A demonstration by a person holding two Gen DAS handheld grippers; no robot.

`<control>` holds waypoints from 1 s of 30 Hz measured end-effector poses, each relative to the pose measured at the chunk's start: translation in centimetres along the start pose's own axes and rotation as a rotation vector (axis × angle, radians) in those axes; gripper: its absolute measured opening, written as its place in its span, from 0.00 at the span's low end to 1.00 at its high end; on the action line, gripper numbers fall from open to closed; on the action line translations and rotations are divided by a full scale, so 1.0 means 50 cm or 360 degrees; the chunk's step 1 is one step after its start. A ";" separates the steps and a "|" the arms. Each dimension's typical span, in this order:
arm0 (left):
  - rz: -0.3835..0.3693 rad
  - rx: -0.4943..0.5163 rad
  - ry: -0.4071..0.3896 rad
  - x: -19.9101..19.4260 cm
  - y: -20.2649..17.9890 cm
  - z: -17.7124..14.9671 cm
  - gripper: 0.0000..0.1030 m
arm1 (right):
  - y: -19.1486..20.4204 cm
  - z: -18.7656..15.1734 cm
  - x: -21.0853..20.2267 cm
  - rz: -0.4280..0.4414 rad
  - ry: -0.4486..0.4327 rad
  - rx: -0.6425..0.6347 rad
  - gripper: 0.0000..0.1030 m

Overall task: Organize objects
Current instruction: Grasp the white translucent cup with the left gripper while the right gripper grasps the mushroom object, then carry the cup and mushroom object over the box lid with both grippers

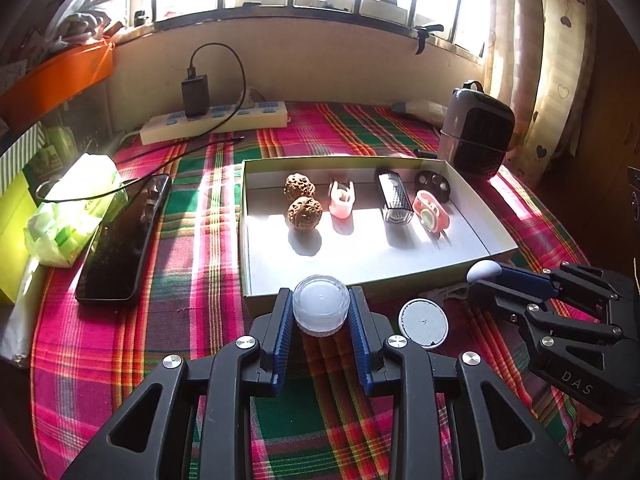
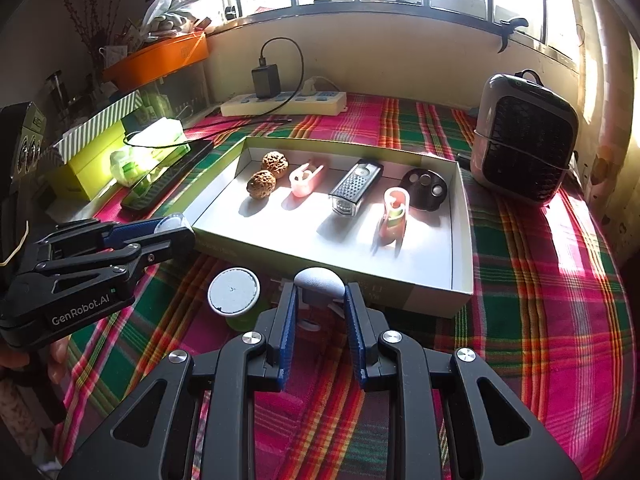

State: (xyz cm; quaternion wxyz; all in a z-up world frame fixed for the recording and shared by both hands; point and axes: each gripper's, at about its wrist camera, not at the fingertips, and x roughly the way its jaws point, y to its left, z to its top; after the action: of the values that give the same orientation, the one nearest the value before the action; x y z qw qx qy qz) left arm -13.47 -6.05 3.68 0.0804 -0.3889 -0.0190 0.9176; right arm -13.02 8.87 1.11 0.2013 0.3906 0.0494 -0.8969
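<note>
Box (image 1: 256, 216) held walnuts (image 1: 302, 200), clips, torch; jar (image 2: 234, 292) stood before it. Left gripper (image 1: 321, 312) clamped cap (image 1: 321, 304), right gripper (image 2: 320, 300) clamped white knob (image 2: 320, 278); right view alone showed knob's stem

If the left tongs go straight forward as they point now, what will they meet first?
Probably the near wall of the white box, just beyond the clear cap that the left tongs hold; depth is uncertain.

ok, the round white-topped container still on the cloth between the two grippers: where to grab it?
Grip the white-topped container across its round side wall just under the flat lid, coming from above and the near side. It stands upright on the plaid cloth; the box sits close behind, blocking a far-side approach.
</note>
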 end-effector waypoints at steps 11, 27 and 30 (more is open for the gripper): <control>-0.0017 -0.0008 -0.0034 -0.002 0.002 0.018 0.25 | 0.004 0.039 0.005 0.0006 -0.0035 -0.0035 0.24; 0.0004 -0.0014 -0.0057 0.017 0.014 0.048 0.25 | 0.004 0.087 0.052 0.0076 0.0001 -0.0047 0.24; 0.0007 -0.0010 -0.0051 0.029 0.013 0.053 0.25 | -0.002 0.097 0.069 0.0078 0.0019 -0.0050 0.24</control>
State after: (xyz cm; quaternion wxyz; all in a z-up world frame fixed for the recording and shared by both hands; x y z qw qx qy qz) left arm -16.46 -6.40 4.42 0.0769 -0.3745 -0.0224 0.9238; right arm -18.49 6.68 1.98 0.2290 0.3938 0.0550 -0.8885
